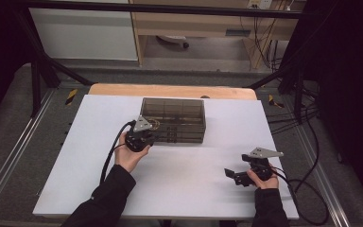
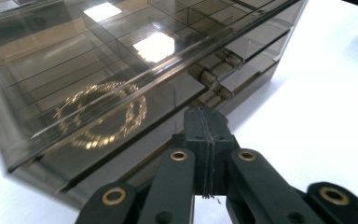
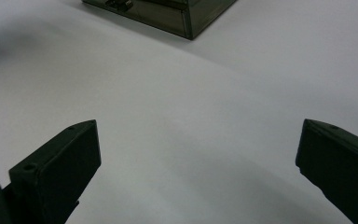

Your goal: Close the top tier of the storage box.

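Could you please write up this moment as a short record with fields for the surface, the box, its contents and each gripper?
surface: white table top
box: smoky transparent organiser box, tiered, at the back centre
contents: gold chain seen through the lid
left gripper: jaws closed together, at the box's front
right gripper: jaws wide apart, over bare table, away from the box

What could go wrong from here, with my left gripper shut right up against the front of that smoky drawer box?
1. The left gripper has its jaws shut at the drawer box front; whether they grip a handle is unclear, so a pull may slip.
2. The right gripper is open and apart from the box, so a pull may drag the whole box across the white table.
3. The gold chain inside may shift.
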Tool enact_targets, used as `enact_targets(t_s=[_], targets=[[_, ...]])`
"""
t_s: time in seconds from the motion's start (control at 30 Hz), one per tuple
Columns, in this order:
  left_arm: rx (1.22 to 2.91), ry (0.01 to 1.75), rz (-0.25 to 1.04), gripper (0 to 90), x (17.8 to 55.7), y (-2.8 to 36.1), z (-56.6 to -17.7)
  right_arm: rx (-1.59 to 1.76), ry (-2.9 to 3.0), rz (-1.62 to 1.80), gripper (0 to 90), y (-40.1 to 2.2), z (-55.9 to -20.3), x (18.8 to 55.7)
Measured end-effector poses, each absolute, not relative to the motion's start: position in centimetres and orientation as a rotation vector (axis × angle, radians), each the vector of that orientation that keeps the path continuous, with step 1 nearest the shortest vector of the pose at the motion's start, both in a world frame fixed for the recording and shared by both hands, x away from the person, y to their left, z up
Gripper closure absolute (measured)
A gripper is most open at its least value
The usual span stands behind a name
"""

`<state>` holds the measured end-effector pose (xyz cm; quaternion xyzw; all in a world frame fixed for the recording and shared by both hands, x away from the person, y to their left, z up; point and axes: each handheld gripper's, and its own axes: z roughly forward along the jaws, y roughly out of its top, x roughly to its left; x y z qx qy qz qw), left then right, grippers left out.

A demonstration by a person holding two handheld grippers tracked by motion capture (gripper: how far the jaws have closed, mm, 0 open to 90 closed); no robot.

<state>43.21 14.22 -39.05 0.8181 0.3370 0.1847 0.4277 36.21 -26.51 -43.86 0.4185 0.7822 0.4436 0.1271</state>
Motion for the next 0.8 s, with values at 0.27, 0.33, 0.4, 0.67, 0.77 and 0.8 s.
enact_targets(t_s=[0.27, 0.33, 0.4, 0.67, 0.77, 0.8], targets=[[2.034, 0.848, 0.431, 70.2, 41.8, 16.9, -39.2, 1.223, 2.278, 1.291, 0.7, -26.4, -43.9, 36.2], [2.027, 0.856, 0.422, 63.4, 41.6, 17.5, -39.4, 1.219, 2.279, 1.293, 0.6, -26.5, -43.9, 36.2], [2.03, 0.859, 0.42, 55.0, 41.2, 18.2, -39.7, 1.222, 2.279, 1.301, 0.7, -26.4, -43.9, 36.2], [2.053, 0.854, 0.485, 28.1, 39.2, 21.4, -41.0, 1.215, 2.291, 1.295, 0.6, -26.3, -44.1, 36.2], [2.045, 0.869, 0.475, 19.2, 38.6, 22.8, -41.5, 1.219, 2.288, 1.299, 0.7, -26.3, -44.1, 36.2], [2.044, 0.873, 0.476, 18.1, 38.4, 23.2, -41.7, 1.216, 2.288, 1.299, 0.7, -26.3, -44.1, 36.2]])
